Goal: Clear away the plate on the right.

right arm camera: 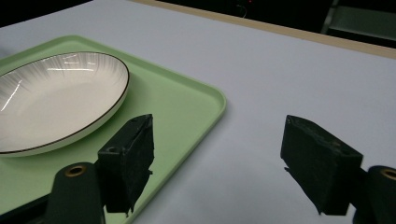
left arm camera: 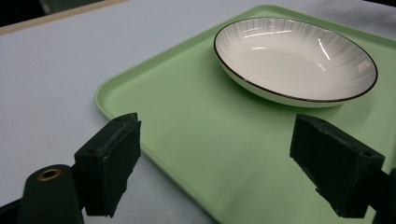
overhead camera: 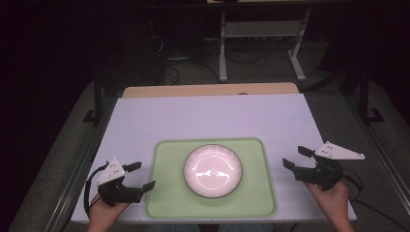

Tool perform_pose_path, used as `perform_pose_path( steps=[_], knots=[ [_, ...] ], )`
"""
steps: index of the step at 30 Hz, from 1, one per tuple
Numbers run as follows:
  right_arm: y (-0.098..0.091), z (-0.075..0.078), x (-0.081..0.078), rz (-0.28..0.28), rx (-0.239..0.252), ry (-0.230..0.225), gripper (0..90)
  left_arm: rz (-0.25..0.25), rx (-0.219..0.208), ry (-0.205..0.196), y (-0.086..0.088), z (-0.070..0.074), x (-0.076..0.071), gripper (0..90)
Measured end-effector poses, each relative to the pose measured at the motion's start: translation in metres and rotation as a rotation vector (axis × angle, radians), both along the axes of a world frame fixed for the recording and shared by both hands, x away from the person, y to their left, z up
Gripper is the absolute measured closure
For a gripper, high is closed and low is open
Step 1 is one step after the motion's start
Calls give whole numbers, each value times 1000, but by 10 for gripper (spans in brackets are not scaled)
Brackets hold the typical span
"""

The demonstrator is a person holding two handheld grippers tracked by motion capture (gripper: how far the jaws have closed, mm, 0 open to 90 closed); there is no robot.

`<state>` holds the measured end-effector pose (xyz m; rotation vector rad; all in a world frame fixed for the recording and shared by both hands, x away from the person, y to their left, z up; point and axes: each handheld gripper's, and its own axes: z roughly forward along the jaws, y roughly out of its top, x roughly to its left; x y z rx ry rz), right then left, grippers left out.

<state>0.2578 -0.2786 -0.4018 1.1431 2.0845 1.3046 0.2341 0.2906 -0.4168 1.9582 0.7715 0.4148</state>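
Note:
A white shallow bowl (overhead camera: 212,170) with a thin dark rim sits in the middle of a light green tray (overhead camera: 167,193) near the table's front edge. My left gripper (overhead camera: 142,176) is held just left of the tray, open, with nothing between its jaws. My right gripper (overhead camera: 297,157) hovers over the white tabletop to the right of the tray, open and empty. In the left gripper view the bowl (left arm camera: 295,58) lies ahead on the tray (left arm camera: 187,121). In the right gripper view the bowl (right arm camera: 56,102) and the tray's corner (right arm camera: 205,100) are at the left.
The white tabletop (overhead camera: 212,116) stretches behind the tray to a wooden strip (overhead camera: 208,90) at the far edge. Beyond it stand a desk frame (overhead camera: 261,43) and cables on a dark floor. Metal rails run along both table sides.

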Motion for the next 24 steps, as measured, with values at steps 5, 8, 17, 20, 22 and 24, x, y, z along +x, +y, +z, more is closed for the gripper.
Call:
perform_pose_path(
  steps=[5,8,17,20,22,24],
  knots=[
    [-6,-3,-6,-12,6,-2,238,-2,2,4,0,0,0,160],
    [-8,-4,-10,-16,0,-3,234,-2,4,2,-1,0,0,160],
    [-16,-14,-21,-40,4,3,230,-7,5,1,-1,0,0,160],
    [-17,-17,-23,-45,1,10,230,-11,3,3,-1,0,0,160],
    [-16,-18,-23,-44,-3,14,230,-13,3,1,-2,0,0,160],
    [-16,-18,-23,-43,-10,16,230,-13,2,2,-1,0,0,160]
  ],
)
